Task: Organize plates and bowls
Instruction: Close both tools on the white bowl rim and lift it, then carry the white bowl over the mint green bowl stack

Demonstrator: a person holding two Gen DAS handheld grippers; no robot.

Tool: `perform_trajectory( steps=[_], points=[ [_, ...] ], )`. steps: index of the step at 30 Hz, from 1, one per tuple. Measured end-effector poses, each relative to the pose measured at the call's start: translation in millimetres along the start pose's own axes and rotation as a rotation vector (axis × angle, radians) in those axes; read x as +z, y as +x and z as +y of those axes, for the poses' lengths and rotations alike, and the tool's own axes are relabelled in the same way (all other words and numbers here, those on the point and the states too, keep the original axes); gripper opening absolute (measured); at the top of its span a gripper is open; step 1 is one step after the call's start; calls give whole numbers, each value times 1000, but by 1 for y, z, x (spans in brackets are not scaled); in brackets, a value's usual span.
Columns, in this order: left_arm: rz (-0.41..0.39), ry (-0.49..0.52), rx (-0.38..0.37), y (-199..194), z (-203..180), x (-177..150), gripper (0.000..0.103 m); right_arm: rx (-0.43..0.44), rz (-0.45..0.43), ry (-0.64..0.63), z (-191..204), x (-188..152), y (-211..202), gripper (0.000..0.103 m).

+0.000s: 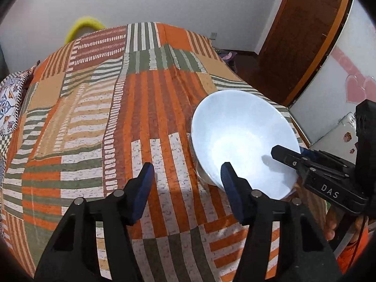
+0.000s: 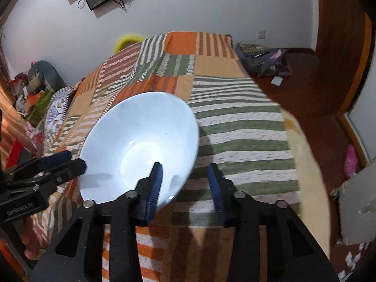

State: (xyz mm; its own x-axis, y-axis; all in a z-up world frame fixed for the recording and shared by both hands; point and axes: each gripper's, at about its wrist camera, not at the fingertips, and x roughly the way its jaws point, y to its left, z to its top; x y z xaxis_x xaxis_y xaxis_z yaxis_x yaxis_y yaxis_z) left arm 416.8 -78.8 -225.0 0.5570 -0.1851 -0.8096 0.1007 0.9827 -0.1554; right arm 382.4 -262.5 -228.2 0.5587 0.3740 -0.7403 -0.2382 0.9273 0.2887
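We see a white bowl (image 2: pixel 138 145) tilted on a bed under a striped patchwork bedspread (image 2: pixel 239 127), near the bed's edge. Our right hand-held gripper (image 2: pixel 185 181) straddles the bowl's near rim, one pad inside and one outside, jaws apart and not pressing. Our left hand-held gripper (image 1: pixel 186 181) stands open beside the bowl, its right pad just over the rim.
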Motion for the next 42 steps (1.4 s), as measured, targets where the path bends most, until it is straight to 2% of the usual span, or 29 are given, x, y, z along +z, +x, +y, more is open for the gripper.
perform_trajectory(
  steps=[2,6,9,12,16,20,25,31,42],
  points=[
    [4,-6,-1,2,1,0,58,27,13,3,1,1,5,24],
    [3,-10,3,4,3,0,57,-4,9,-41,10,-1,4,23],
    [7,-17,-3,5,5,0,55,23,28,-57,13,-5,3,21],
    [25,-24,-11,8,6,0,47,50,44,-75,18,-9,3,21],
    [67,-17,-22,17,6,-1,21,66,56,-93,26,-15,4,21],
    [72,-3,-18,17,6,-5,14,67,60,-74,26,-16,6,20],
    [87,0,-27,9,5,-8,12,62,69,-49,27,-16,3,19],
    [69,32,-16,-14,-5,-19,12,44,55,-37,33,-19,-10,18],
    [-16,45,-33,-90,-18,-38,14,35,-46,-58,64,-23,-69,18]
  ],
)
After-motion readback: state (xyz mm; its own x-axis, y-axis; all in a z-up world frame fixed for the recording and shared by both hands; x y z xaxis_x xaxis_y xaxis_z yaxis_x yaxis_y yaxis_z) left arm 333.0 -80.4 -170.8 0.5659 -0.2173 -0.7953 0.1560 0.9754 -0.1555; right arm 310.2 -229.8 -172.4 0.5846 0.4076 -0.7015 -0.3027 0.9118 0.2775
